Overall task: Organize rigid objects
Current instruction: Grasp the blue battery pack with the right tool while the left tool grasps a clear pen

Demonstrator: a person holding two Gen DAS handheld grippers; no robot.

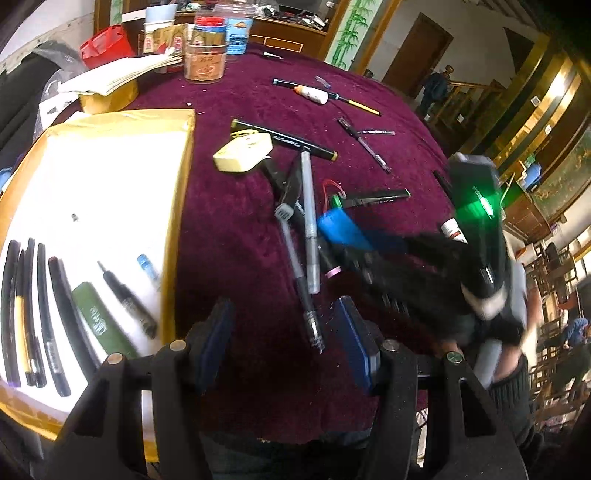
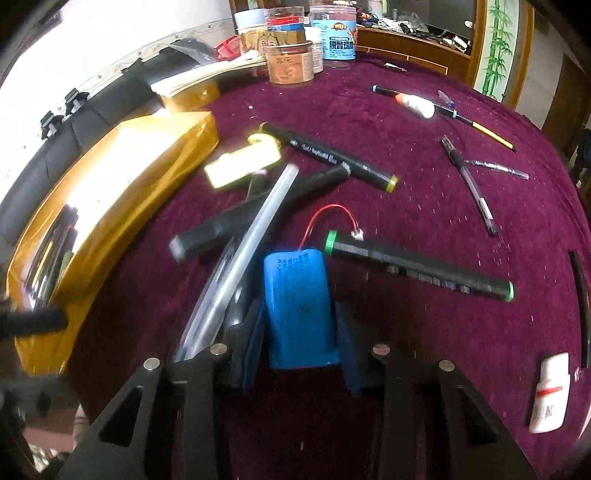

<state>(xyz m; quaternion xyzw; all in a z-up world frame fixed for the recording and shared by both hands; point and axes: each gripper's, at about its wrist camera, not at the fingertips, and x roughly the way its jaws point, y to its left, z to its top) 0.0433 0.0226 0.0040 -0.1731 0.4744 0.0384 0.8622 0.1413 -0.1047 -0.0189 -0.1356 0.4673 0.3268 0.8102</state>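
Your right gripper has its jaws pressed on the blue battery pack, long axis toward twelve o'clock over the maroon cloth, while your left gripper hangs unclenched and empty, the gold tray at its ten o'clock.

Setting: a large furnished hall, apparently a dining or reception room rather than a workshop. Evidence: a round table covered in dark red velvet cloth; gilt-trimmed wall panelling — with a bamboo-painted panel beside a wooden door; a wooden stair railing; wooden chairs grouped at the far right. Food jars — labelled — stand at the table's far edge.
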